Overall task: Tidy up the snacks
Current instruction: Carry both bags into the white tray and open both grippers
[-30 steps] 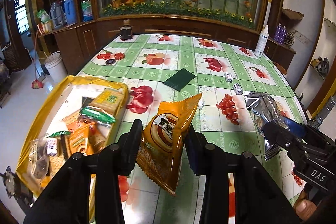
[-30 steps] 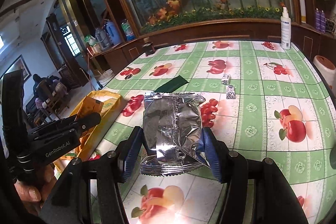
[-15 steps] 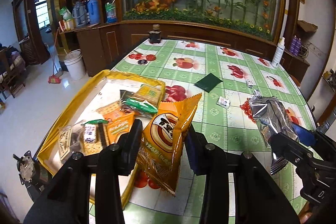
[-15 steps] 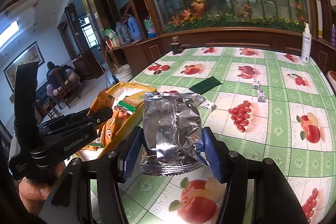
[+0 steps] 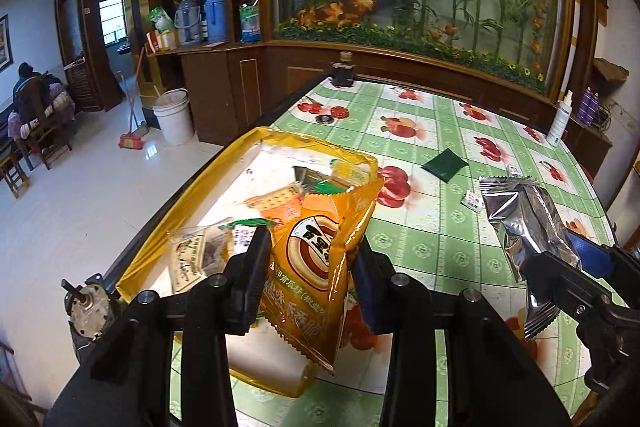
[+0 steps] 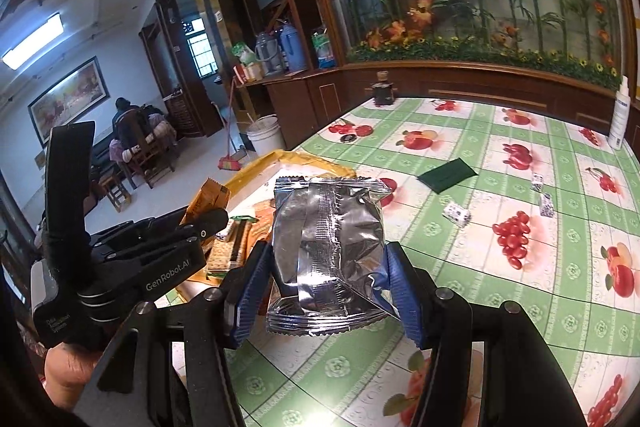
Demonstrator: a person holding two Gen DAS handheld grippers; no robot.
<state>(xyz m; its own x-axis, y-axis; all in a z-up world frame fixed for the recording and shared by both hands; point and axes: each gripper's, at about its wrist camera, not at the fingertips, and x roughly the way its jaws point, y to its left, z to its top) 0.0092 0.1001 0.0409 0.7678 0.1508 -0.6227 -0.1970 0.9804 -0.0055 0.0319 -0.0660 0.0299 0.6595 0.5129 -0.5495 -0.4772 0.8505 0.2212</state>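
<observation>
- My left claw (image 5: 310, 277) is black plastic, each finger arm carrying round silver screw heads.
- Its finger pads (image 5: 256, 267) are ribbed, the right one edged in blue.
- My right claw (image 6: 324, 291) has blue ribbed pads on black arms, also with silver screws.
- From the right wrist view, my left claw's side reads "GenRobot.AI" in white.

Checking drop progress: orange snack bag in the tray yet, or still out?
Out. The orange snack bag hangs clamped in the left gripper, above the yellow tray edge.
</observation>
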